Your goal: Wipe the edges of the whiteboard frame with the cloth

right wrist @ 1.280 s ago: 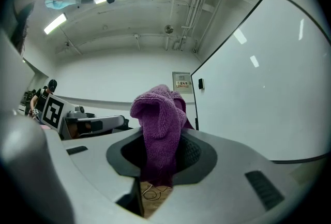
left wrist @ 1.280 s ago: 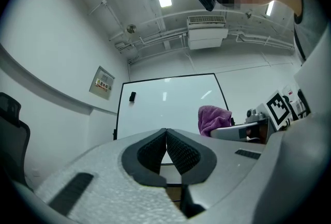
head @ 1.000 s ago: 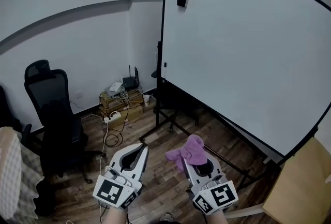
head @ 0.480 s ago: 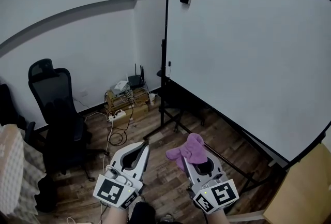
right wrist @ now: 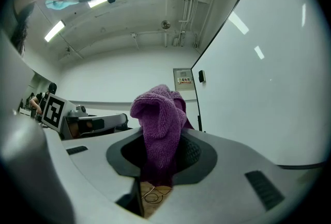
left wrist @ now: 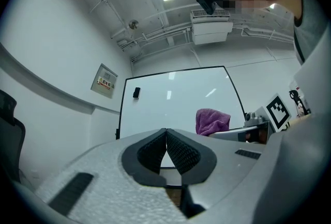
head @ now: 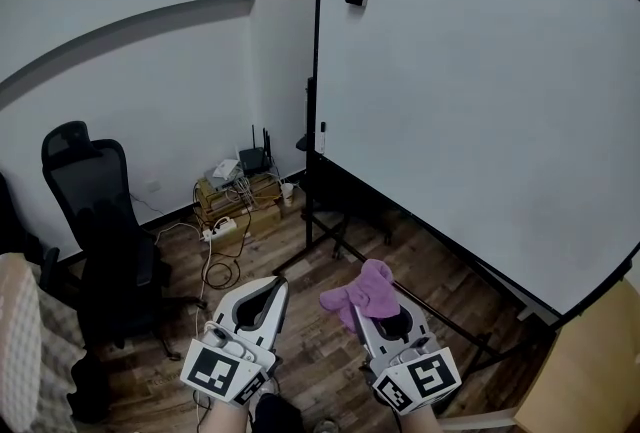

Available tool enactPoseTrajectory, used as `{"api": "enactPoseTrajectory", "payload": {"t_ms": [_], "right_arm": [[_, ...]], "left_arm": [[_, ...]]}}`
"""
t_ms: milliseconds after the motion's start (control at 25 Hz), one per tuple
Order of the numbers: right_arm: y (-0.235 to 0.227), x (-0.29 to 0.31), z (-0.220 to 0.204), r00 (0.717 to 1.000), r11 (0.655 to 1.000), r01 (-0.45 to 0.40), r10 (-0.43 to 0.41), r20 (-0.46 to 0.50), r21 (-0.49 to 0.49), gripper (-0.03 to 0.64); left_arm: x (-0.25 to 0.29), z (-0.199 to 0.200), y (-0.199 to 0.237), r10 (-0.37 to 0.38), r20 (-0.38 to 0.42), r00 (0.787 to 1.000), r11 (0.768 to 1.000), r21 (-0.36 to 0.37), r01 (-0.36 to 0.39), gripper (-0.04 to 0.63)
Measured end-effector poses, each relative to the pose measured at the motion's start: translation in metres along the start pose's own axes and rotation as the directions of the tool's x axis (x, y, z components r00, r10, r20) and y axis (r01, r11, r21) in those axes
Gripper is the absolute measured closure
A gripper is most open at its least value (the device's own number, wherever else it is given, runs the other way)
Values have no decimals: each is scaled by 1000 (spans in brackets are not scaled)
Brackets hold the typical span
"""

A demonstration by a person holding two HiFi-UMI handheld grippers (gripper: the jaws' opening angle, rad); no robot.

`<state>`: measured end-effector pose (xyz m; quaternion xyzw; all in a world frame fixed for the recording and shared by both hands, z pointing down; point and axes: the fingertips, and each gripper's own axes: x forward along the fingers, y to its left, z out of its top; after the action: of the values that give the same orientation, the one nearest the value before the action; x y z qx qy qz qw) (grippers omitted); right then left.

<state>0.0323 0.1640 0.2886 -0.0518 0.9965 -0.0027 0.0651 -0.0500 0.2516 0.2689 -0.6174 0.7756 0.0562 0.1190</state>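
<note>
Nearest us, our right gripper (head: 378, 313) is clamped on the purple cloth (head: 364, 288), which bunches up above its jaws. Beside it, our left gripper (head: 268, 291) is closed with nothing between its jaws. Well beyond both stands the whiteboard (head: 480, 101), its black frame (head: 318, 61) untouched.

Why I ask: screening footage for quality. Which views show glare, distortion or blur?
Head view: wide-angle bowing of the wall band, faint glare on the whiteboard. Left gripper view: fisheye, dark corners, light streaks on the whiteboard. Right gripper view: same, cloth sharp.

Whiteboard (head: 480, 121) slightly higher in view
</note>
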Motion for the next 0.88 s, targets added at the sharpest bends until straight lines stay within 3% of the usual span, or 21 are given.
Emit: {"api": "enactPoseTrajectory", "payload": {"t_ms": [880], "right_arm": [[-6,165,-25,990,990,137,-137,-19,-11,508]], "left_arm": [[75,-30,162,-138,10,990,989,-43,139,579]]}}
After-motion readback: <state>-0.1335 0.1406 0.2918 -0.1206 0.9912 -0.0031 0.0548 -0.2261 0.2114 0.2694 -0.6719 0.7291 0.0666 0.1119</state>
